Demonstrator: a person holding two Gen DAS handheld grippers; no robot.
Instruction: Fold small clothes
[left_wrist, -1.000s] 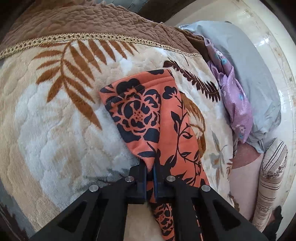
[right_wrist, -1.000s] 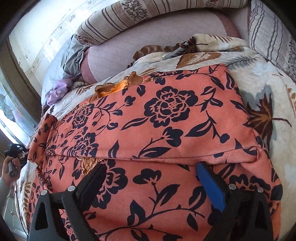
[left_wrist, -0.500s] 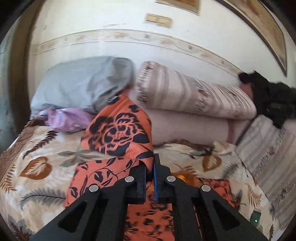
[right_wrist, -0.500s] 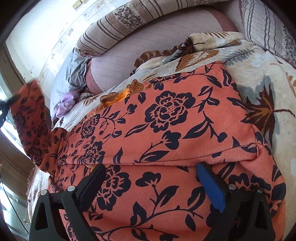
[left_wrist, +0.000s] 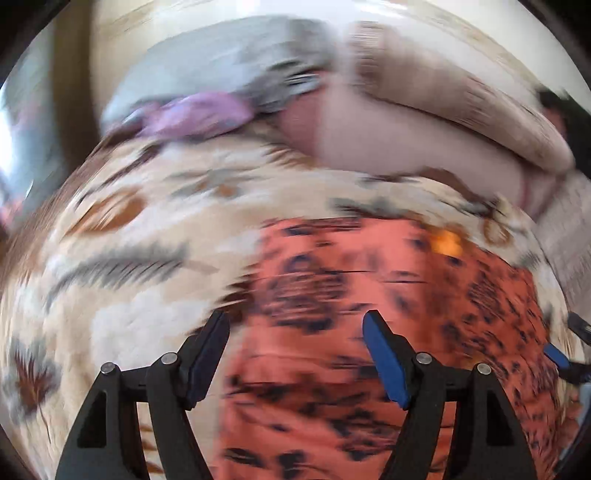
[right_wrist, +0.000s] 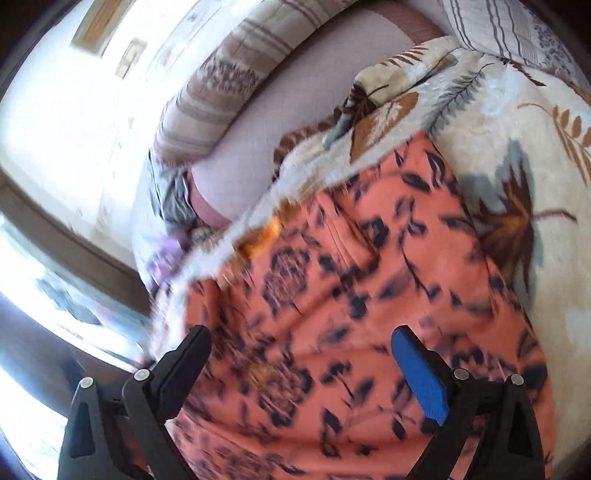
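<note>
On the bed, an orange floral garment (left_wrist: 332, 295) lies spread over a leaf-patterned blanket (left_wrist: 129, 258), flat enough to take a fold. Above it the left gripper (left_wrist: 295, 343) hangs with its jaws wide apart and nothing between them, and the right gripper (right_wrist: 301, 350) is just as wide over the cloth's other side, likely ready for a fresh hold. Both views are blurred. Striped pillows (right_wrist: 229, 92) line the wall.

One orange floral garment (left_wrist: 369, 295) is lying on one leaf-print blanket (left_wrist: 140, 236). Two grippers are showing, left gripper (left_wrist: 295, 354) and right gripper (right_wrist: 301, 362). One purple cloth (left_wrist: 195, 114) and one grey pillow (left_wrist: 221, 62) are lying beyond.
</note>
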